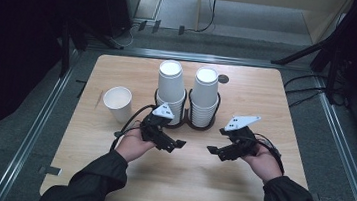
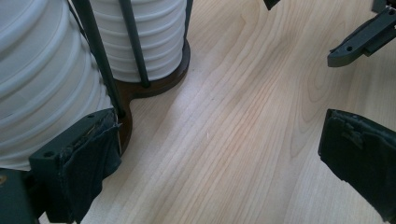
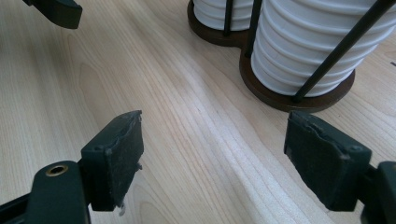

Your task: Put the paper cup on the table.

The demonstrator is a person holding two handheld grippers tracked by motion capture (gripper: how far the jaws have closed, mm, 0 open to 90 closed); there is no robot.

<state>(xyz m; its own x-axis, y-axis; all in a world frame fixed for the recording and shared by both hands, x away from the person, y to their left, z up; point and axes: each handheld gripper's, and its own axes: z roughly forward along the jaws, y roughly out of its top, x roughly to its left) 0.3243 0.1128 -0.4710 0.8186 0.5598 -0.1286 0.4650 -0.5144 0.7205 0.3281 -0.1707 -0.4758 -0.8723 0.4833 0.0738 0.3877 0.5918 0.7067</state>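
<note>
From above, the cup holder (image 1: pixel 184 122) stands mid-table with two tall stacks of white cups (image 1: pixel 171 90); a single cup (image 1: pixel 118 103) sits well to its left. The left gripper (image 1: pixel 178 144) and right gripper (image 1: pixel 212 150) hover just in front of the holder, tips facing each other, both empty. In the left gripper view, the jaws are spread wide over bare table (image 2: pixel 224 140), one pad just beside the nearer stack. In the right gripper view, the jaws gape wide, holding nothing, with the holder's base (image 3: pixel 275 95) just beyond.

lone cup (image 1: pixel 117 103) left of cup stacks (image 1: pixel 187 94)
</note>
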